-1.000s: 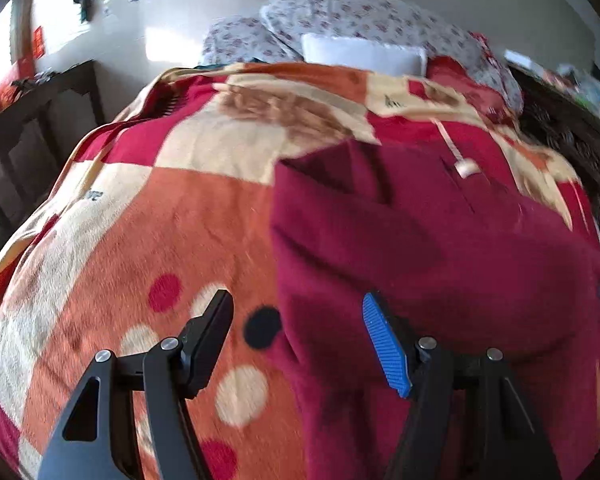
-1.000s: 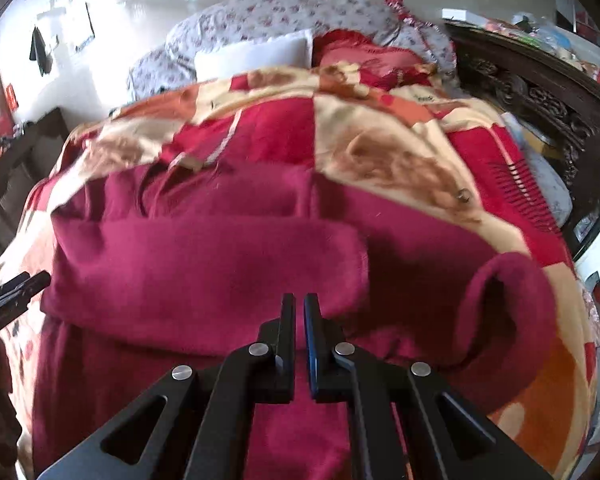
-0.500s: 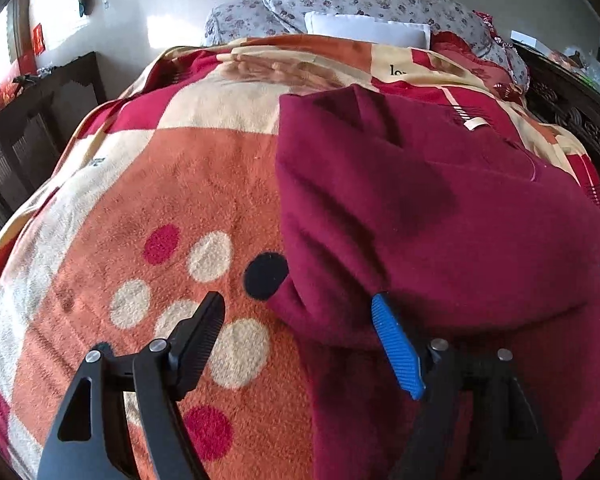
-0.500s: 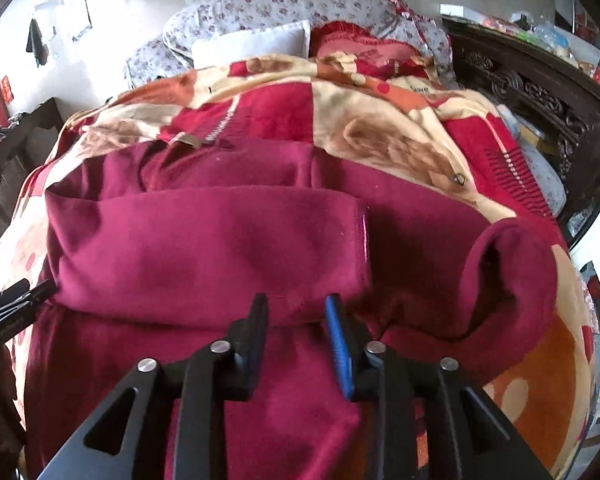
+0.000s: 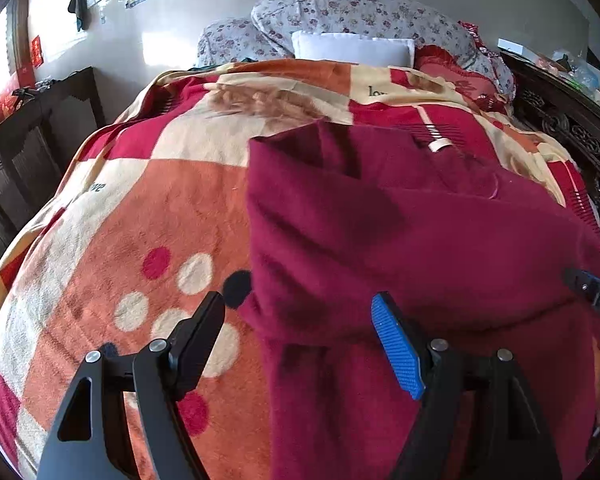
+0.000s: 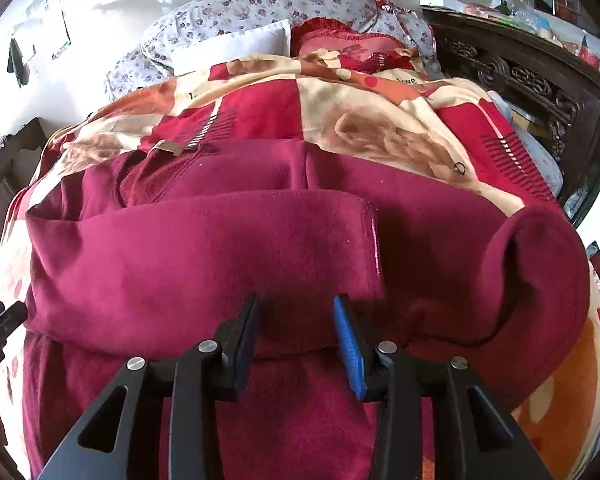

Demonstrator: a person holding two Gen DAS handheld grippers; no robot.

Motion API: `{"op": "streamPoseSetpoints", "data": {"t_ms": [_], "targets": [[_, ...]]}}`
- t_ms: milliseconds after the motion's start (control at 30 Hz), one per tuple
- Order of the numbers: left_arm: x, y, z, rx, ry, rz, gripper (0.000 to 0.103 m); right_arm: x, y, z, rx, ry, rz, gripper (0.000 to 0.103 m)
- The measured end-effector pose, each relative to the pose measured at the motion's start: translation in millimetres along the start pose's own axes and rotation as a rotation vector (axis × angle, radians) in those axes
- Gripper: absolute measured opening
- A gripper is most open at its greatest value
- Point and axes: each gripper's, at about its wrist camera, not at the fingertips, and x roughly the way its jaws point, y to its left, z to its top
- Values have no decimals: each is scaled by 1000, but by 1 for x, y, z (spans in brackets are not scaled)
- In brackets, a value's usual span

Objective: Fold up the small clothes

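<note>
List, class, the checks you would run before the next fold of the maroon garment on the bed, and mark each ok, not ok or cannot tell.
1. Right gripper released: ok; its jaws have just been opening, nothing pinched between them.
2. Left gripper open: ok; jaws wide, straddling the garment's edge.
3. Sleeve folded across the maroon garment: ok.
4. Other sleeve folded flat: not ok; it bulges.
5. Blanket beneath smooth: ok.
6. Garment's near hem: cannot tell.
</note>
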Motion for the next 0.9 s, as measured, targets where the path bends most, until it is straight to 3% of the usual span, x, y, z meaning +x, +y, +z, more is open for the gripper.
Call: {"op": "streamPoseSetpoints", "data": {"t_ms": [200, 333, 433, 533, 667, 900], "targets": [[8, -23, -2, 20, 19, -28, 75, 0, -6, -4, 0, 20, 34, 52], [26, -40, -9, 40, 77, -49, 75, -27, -20, -12, 32, -9, 75, 55], [30, -48, -15, 53, 58, -32, 80, -58, -43, -21, 79, -84, 24, 72], [33, -47, -17, 32, 49, -37, 83, -87, -76, -31, 174, -137, 31, 72], [36, -45, -20, 10, 42, -43, 87, -105, -110, -36, 261, -180, -61, 72], [40, -43, -21, -4, 42, -62, 91, -90, -129, -38, 340, -137, -58, 72]]}}
